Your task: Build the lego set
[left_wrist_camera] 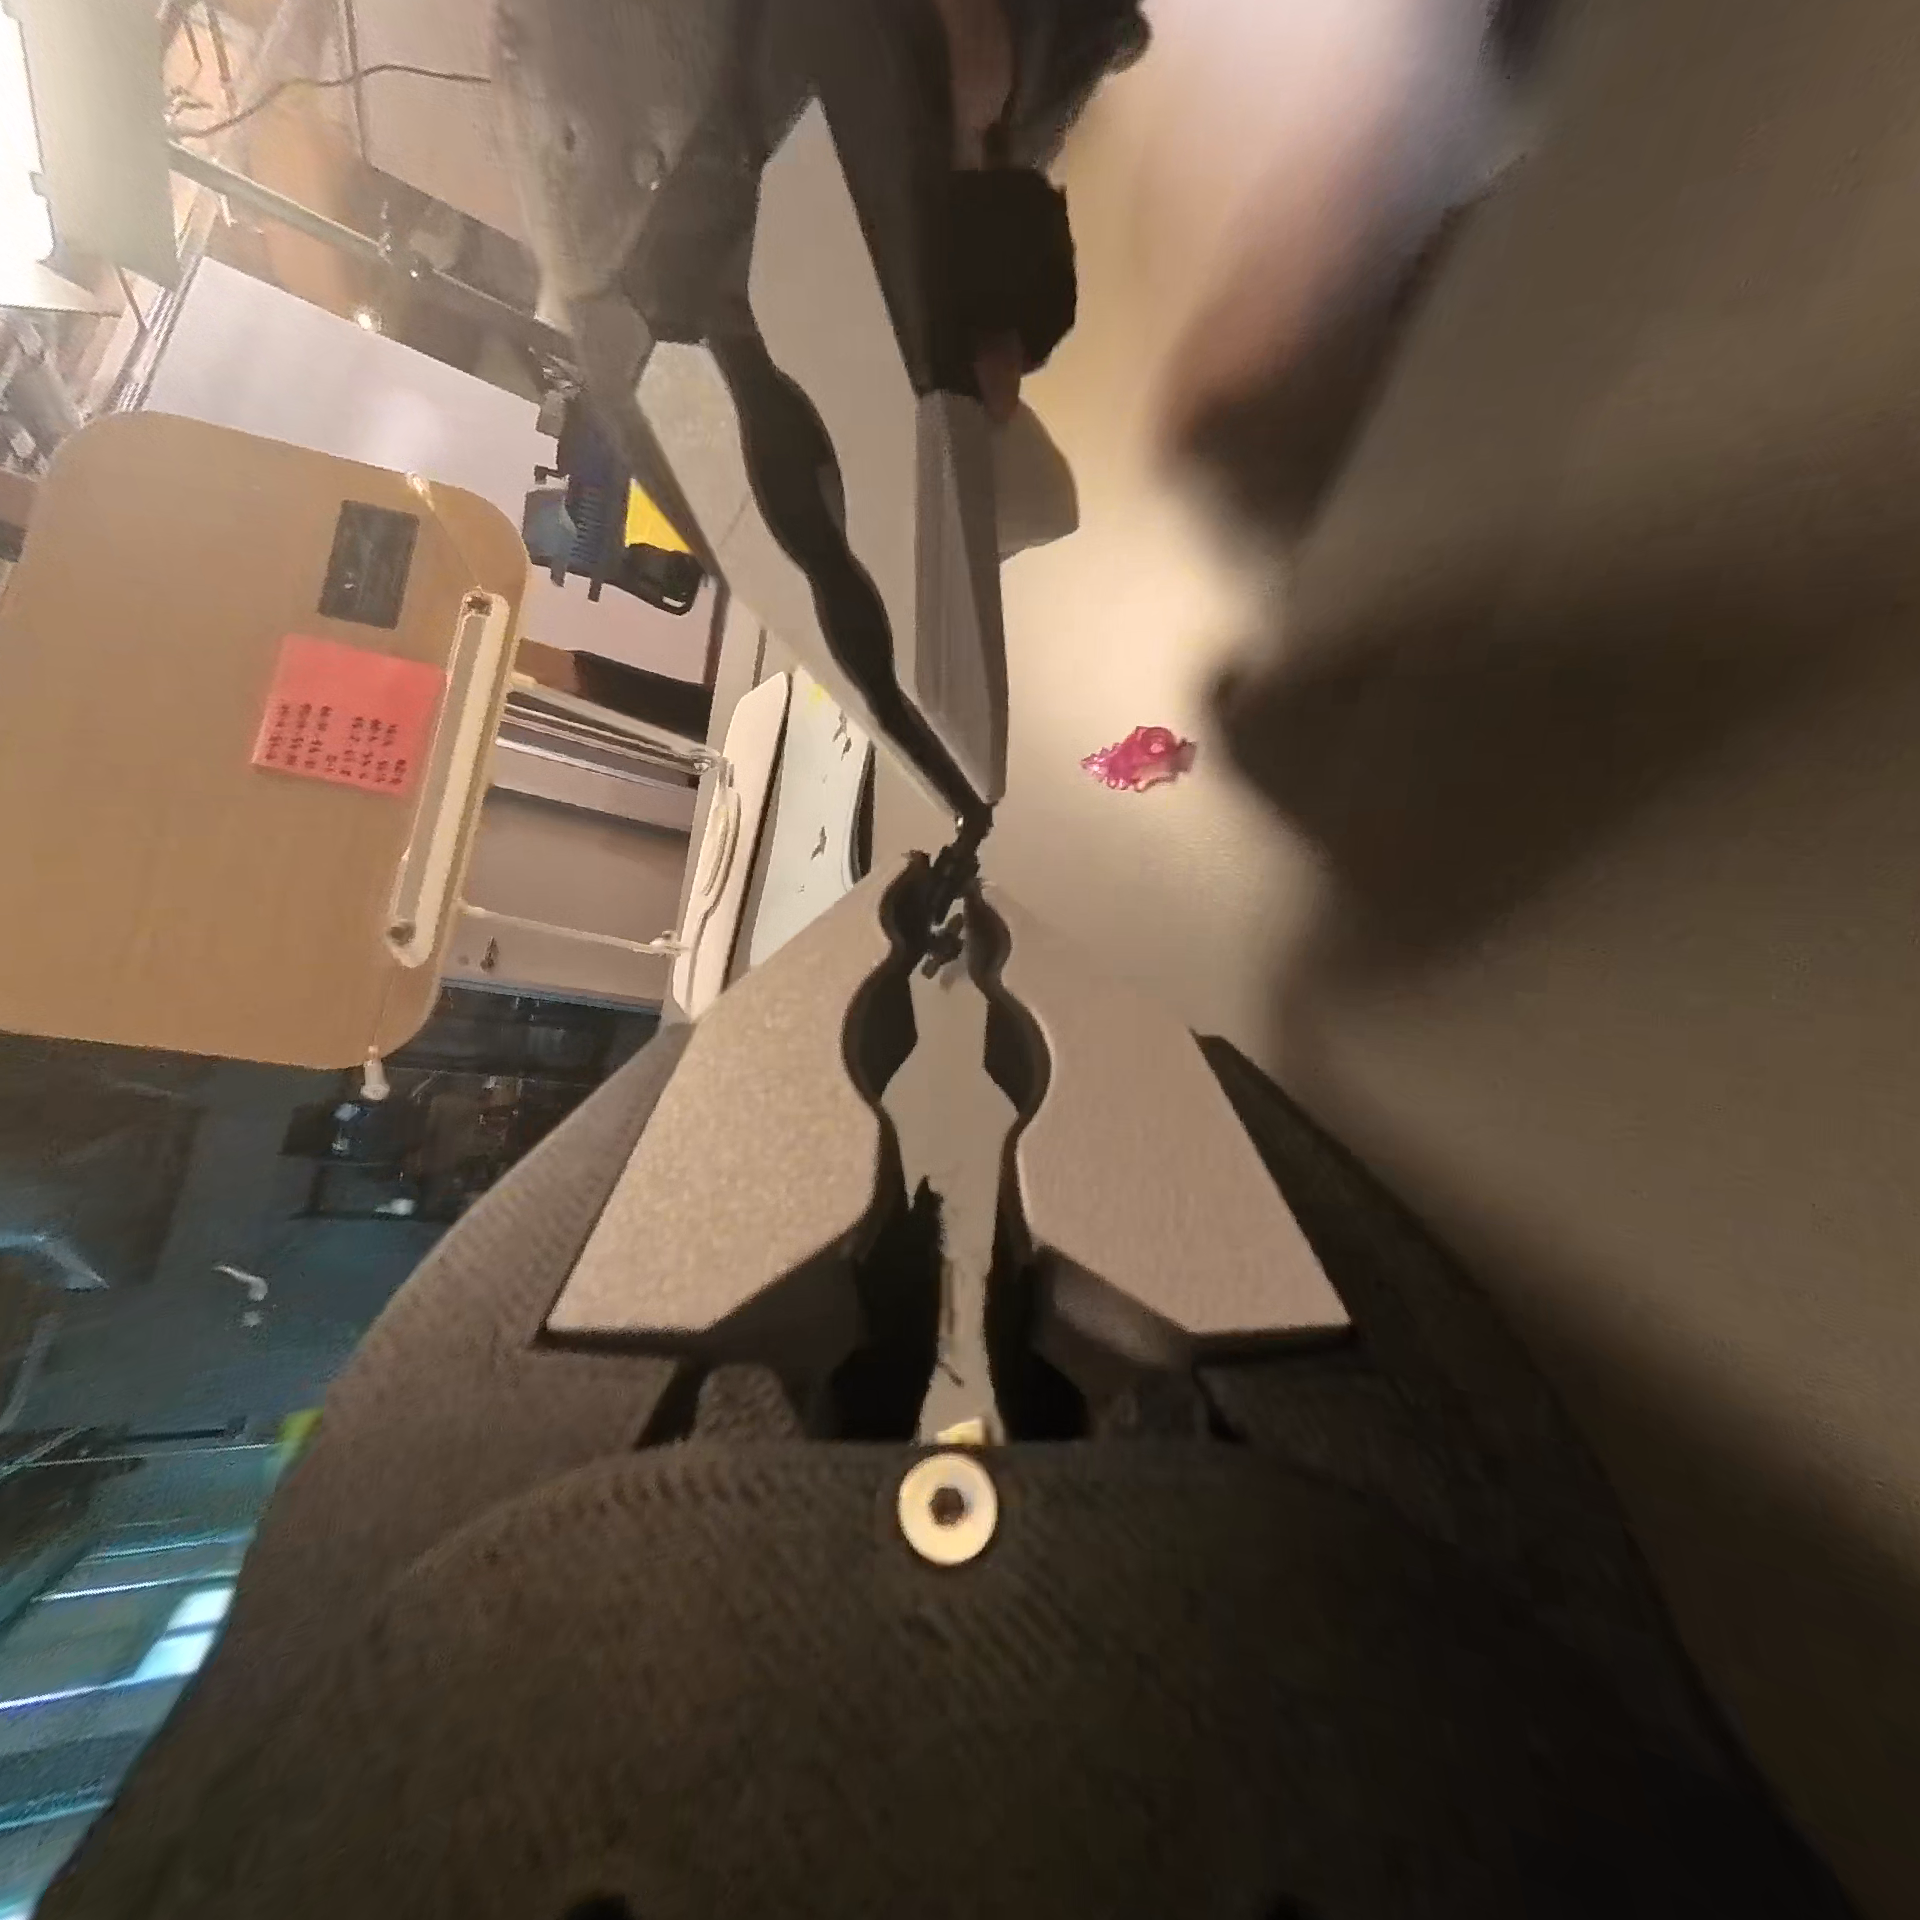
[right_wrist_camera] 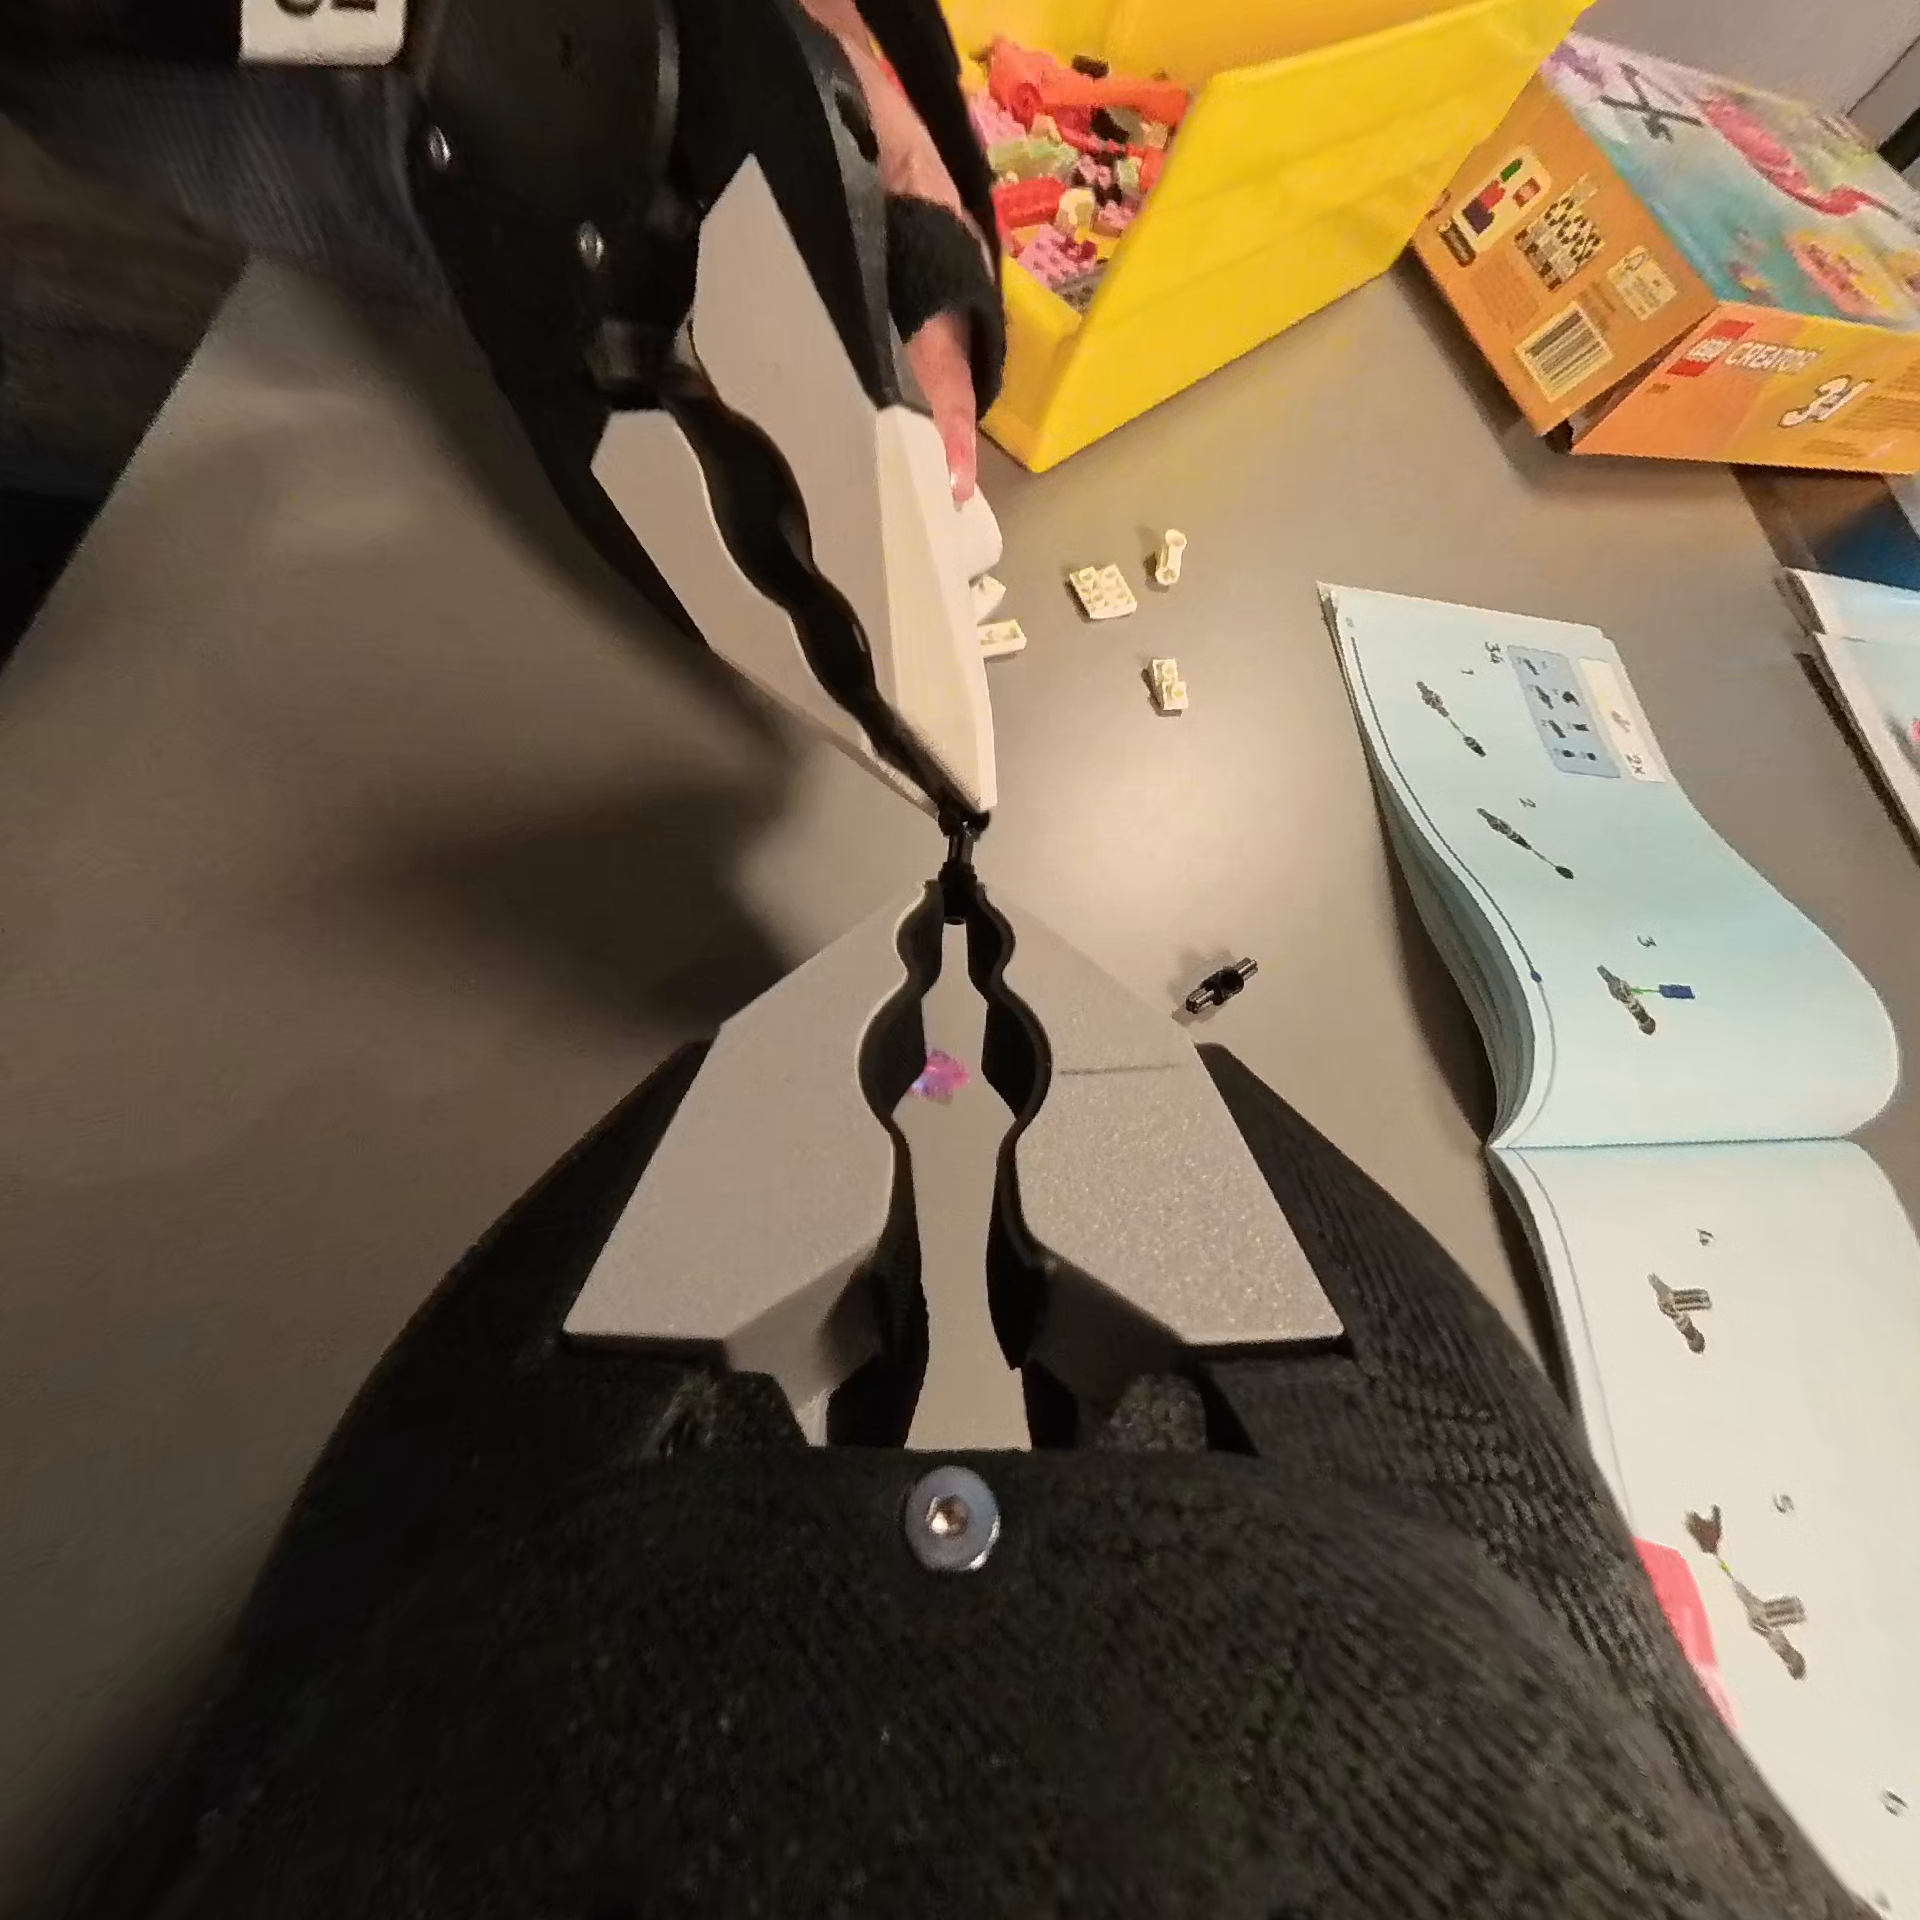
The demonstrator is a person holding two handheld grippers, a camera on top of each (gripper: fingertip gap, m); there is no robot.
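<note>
- While your two claws meet tip to tip above the grey tabletop (right_wrist_camera: 1195,883), your left claw (left_wrist_camera: 940,914) is clamped on a small black toy-brick assembly (left_wrist_camera: 951,883).
- Your right claw (right_wrist_camera: 954,914) pinches a thin black pin piece (right_wrist_camera: 956,868), whose far end reaches the tip of the left one.
- A pink translucent piece (left_wrist_camera: 1138,758) lies on the tabletop beyond the tips.
- A black axle connector (right_wrist_camera: 1221,984) rests just right of your right claw.
- Small white bricks (right_wrist_camera: 1101,592) lie farther off, near a yellow bin (right_wrist_camera: 1247,239) of mixed bricks.
- An open instruction booklet (right_wrist_camera: 1662,883) lies to the right, beside a toy-brick box (right_wrist_camera: 1662,260).
</note>
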